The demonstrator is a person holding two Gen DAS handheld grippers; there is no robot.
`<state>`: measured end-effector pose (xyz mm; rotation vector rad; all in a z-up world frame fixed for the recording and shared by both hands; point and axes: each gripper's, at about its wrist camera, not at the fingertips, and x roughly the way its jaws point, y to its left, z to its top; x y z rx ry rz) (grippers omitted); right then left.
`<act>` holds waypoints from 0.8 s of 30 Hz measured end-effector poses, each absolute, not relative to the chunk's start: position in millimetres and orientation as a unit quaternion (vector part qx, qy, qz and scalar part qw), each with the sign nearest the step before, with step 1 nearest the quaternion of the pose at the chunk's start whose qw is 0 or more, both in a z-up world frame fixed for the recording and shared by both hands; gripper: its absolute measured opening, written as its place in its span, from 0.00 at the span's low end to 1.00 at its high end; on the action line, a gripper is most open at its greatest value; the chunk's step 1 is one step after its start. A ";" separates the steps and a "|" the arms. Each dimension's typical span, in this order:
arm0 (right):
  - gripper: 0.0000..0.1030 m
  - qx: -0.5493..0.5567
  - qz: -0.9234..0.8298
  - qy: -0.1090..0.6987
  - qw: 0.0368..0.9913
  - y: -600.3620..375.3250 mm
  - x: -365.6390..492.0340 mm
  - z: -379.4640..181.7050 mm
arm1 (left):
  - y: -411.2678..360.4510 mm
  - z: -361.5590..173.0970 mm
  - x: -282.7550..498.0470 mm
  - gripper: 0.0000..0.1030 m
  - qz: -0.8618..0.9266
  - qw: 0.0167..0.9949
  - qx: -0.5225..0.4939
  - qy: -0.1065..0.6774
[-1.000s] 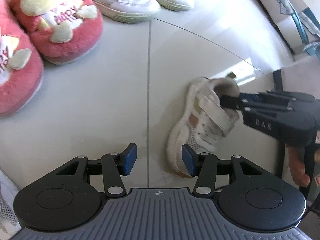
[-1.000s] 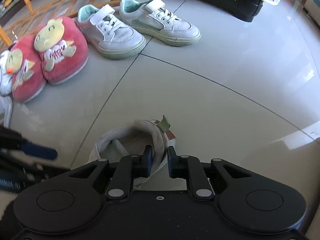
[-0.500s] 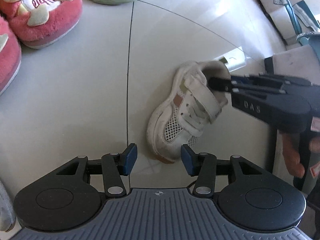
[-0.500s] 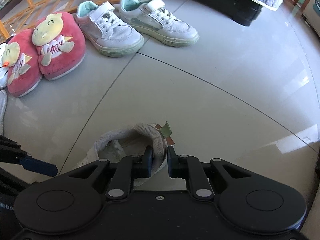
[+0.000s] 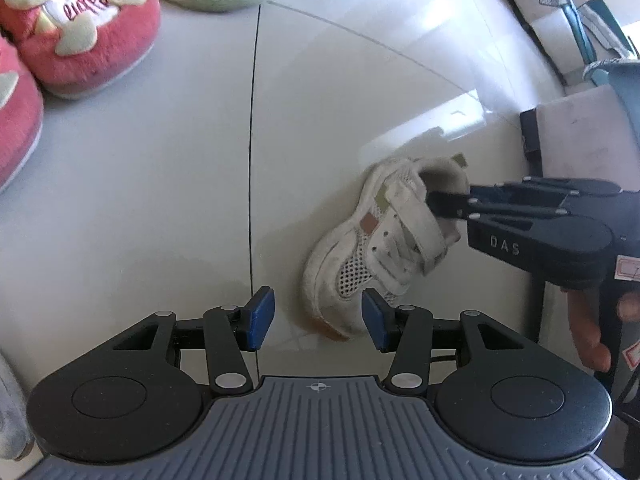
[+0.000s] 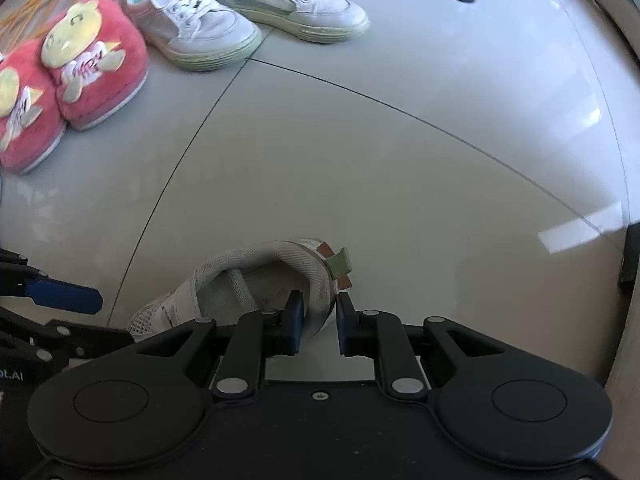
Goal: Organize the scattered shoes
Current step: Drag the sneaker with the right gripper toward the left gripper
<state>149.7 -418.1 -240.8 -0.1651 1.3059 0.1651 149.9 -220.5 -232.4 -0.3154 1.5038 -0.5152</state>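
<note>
White sneaker's (image 6: 256,280) heel collar sits clamped in right hand-held gripper (image 6: 318,318).

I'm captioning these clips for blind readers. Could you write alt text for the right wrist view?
The right tool pinches the heel collar of a worn white child's sneaker on a pale tiled floor. Farther back sit two pink plush slippers and a pair of white sneakers side by side; the left tool's blue tip shows at left.

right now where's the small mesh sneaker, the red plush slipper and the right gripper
small mesh sneaker (image 5: 352,276), left wrist view, on its mesh side panel
red plush slipper (image 6: 100,76), right wrist view, on its fluffy top, by the yellow figure
right gripper (image 6: 318,320), right wrist view, between its fingertips, clamped on the sneaker's heel collar
</note>
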 end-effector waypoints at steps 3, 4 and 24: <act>0.18 -0.069 0.071 0.614 0.783 -418.9 150.3 -241.7 | -222.2 -236.6 149.0 0.48 -0.232 0.682 -0.141 0.679; 0.18 -0.066 0.070 0.616 0.782 -419.7 150.8 -241.6 | -222.7 -238.9 149.2 0.48 -0.232 0.679 -0.143 0.682; 0.26 -0.053 0.065 0.653 0.753 -429.2 129.4 -239.1 | -217.5 -226.0 158.8 0.33 -0.232 0.700 -0.140 0.660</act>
